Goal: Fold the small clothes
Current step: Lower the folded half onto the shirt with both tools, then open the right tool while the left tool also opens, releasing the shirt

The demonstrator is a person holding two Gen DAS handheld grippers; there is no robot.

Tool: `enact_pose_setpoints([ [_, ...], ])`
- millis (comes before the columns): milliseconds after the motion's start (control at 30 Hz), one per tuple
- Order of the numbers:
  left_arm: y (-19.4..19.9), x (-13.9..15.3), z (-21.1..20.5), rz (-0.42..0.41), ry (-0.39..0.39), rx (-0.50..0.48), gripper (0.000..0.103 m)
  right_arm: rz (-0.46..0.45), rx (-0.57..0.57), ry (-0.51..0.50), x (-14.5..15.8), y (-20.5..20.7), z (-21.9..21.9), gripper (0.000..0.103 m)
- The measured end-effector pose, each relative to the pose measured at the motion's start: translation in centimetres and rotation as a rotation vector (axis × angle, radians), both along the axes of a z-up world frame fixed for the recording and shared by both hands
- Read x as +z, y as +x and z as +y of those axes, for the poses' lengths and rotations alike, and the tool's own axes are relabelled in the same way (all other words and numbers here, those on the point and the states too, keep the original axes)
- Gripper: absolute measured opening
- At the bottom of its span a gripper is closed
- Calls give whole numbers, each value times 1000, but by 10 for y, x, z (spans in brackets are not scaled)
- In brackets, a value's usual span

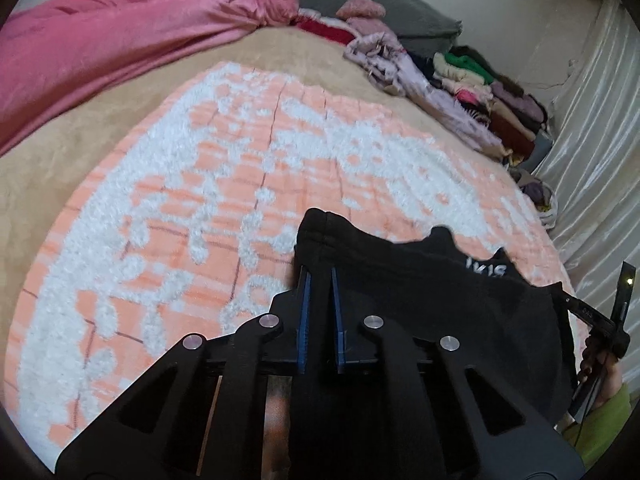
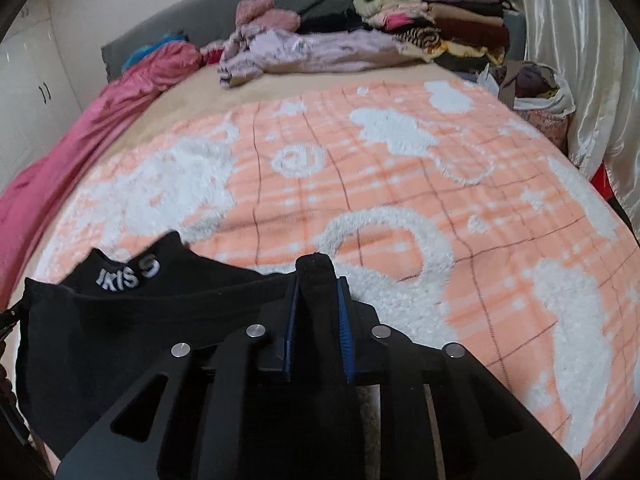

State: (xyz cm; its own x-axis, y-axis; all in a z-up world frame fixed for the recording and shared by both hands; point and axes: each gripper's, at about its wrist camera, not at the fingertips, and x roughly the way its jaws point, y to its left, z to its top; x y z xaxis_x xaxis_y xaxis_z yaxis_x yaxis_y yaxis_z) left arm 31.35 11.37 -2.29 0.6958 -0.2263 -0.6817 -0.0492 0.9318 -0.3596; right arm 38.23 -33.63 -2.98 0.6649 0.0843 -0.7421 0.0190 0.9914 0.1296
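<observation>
Over the bed's peach-and-white fleece blanket (image 2: 400,208), the small black knit garment with white lettering (image 2: 132,320) hung stretched between both tools: left hand-held gripper (image 1: 319,276) and right hand-held gripper (image 2: 318,284) were each clamped tight on a top corner. Looked like the lay-flat step, so next it'd need lowering evenly. Stacked folded clothes (image 2: 436,28) and a pink quilt (image 1: 120,52) sat well clear.

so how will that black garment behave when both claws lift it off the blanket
The black garment is probably floppy: it sags between the left claw and right claw, each shut on a corner. It looks light and thin. Likely not slippery, since its knit edges bunch between the pads.
</observation>
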Motion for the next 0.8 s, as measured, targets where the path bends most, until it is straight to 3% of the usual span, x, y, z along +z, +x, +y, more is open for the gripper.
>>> enact_pose_setpoints([
  [100, -5, 17, 4, -67, -20, -2, 3, -54, 6, 5, 16, -4, -1, 14],
  [233, 3, 22, 2, -90, 16, 7, 3, -88, -12, -7, 24, 3, -7, 14],
  [467, 28, -16, -7, 22, 103, -8, 5, 38, -56, -12, -12, 23, -10, 14],
  [667, 29, -22, -10, 31, 149, -14, 9, 82, -85, -36, -25, 27, -11, 16],
  [700, 28, -22, -11, 33, 151, -12, 10, 85, -85, -41, -25, 27, -10, 17],
  [800, 25, -19, -13, 37, 170, -9, 13, 89, -87, -59, -23, 25, -9, 33],
])
